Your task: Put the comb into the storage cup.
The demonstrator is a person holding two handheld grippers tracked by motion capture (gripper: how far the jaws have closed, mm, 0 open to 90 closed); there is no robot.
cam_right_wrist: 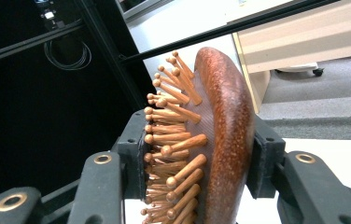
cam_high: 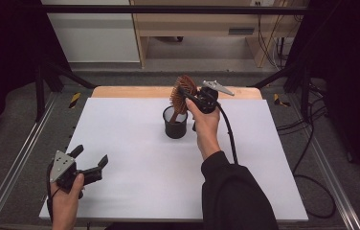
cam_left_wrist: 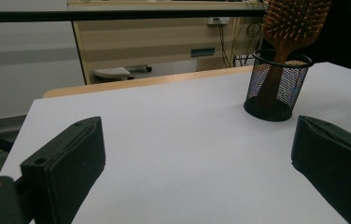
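Note:
A wooden hairbrush (cam_high: 182, 94) with wooden bristles stands handle-down in a black mesh cup (cam_high: 175, 122) at the middle rear of the white table. My right gripper (cam_high: 191, 97) is shut on the brush's head; in the right gripper view its two jaws press the bristle side and the rounded back of the hairbrush (cam_right_wrist: 211, 140). My left gripper (cam_high: 91, 160) rests low near the front left corner, jaws spread wide with nothing between them. From the left gripper view the mesh cup (cam_left_wrist: 276, 86) and hairbrush (cam_left_wrist: 295, 23) stand ahead at the right.
The white table top (cam_high: 135, 158) has a wooden strip (cam_high: 130, 91) along its far edge. A black cable (cam_high: 228, 134) trails from the right gripper over the sleeve. Dark frame posts stand at both sides, a cabinet and desk behind.

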